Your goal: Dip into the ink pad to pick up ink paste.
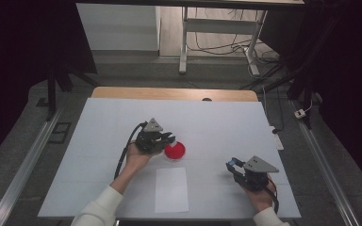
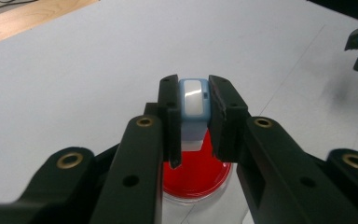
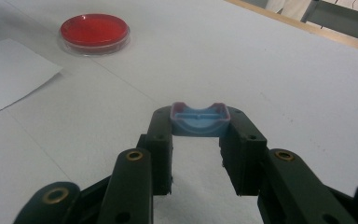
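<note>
Left tool (image 2: pixel 193 105) clenched on blue-white piece (image 2: pixel 194 100) half-hiding red dish (image 2: pixel 196 175), right tool (image 3: pixel 198 122) grasping blue tray (image 3: pixel 199 119)

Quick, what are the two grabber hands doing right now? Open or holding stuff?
Left gripper: shut on a small blue-and-white piece, above the red dish.
Right gripper: shut on a blue cap-like piece.

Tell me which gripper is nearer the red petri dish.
Left. The left gripper, shut on a blue-and-white piece, hovers at the red petri dish; the right gripper sits well off toward the table's right edge.
</note>
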